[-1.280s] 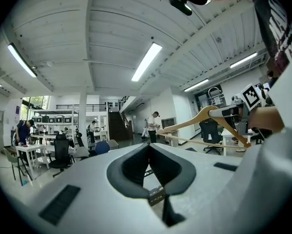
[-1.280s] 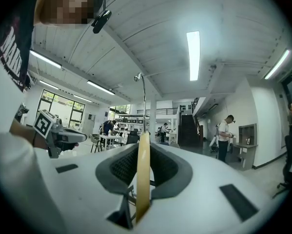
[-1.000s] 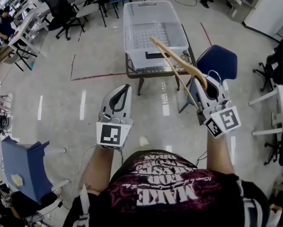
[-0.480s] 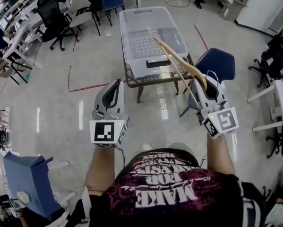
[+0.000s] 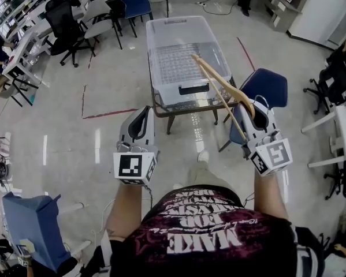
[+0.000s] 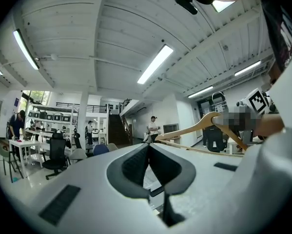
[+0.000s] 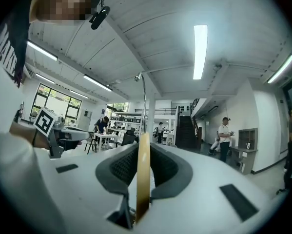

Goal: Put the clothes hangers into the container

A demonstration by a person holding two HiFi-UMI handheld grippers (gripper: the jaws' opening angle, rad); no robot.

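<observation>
A clear plastic container (image 5: pixel 161 39) stands on a small table straight ahead in the head view. My right gripper (image 5: pixel 257 103) is shut on a wooden clothes hanger (image 5: pixel 222 85), whose arm slants up and left over the container's near right corner. In the right gripper view the hanger's wood (image 7: pixel 142 169) stands between the jaws, with its metal hook (image 7: pixel 144 94) above. My left gripper (image 5: pixel 145 111) is held out level on the left, jaws shut on nothing (image 6: pixel 148 147). The left gripper view shows the hanger (image 6: pixel 204 126) off to the right.
A blue chair (image 5: pixel 268 85) stands right beside the small table (image 5: pixel 161 104). Office chairs (image 5: pixel 74 16) and desks line the far left. Another blue chair (image 5: pixel 28 218) is at the lower left, and white desks (image 5: pixel 343 126) at the right. People stand far off in the room.
The person has walked closer to the container, and a foot now shows below. Both grippers keep their pose, the hanger still in the right one.
</observation>
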